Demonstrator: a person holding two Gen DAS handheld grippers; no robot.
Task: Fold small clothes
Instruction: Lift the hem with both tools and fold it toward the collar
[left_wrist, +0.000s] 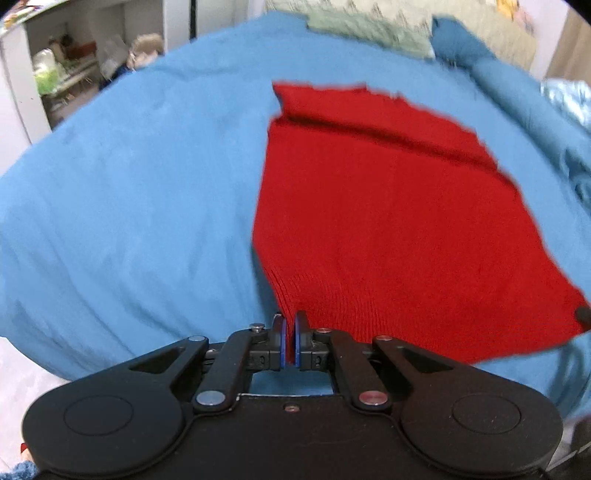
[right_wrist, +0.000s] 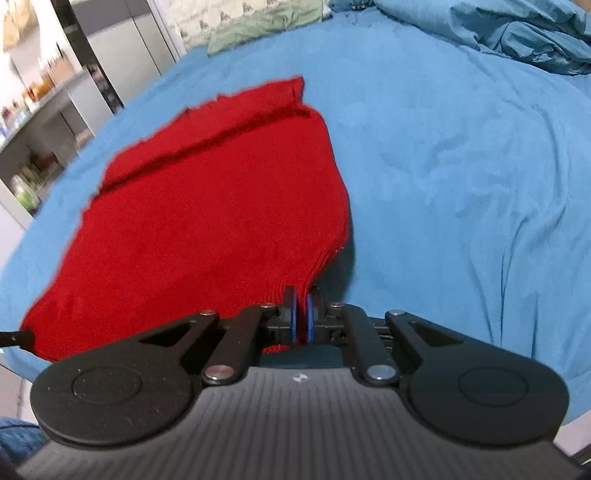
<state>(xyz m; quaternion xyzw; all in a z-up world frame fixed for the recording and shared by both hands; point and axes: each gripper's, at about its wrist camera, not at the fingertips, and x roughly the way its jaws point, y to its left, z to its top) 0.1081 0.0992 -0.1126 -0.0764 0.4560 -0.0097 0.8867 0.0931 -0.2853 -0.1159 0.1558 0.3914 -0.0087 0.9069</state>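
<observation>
Red knit garment (left_wrist: 388, 221) on blue bedsheet (left_wrist: 129, 203), left gripper (left_wrist: 290, 332) and right gripper (right_wrist: 303, 314) each pinching its near hem

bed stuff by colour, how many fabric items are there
red: 1, the knit garment, a near corner in each gripper's jaws
blue: 2, the bedsheet and the crumpled duvet
green: 1, the pillow
total: 4
</observation>
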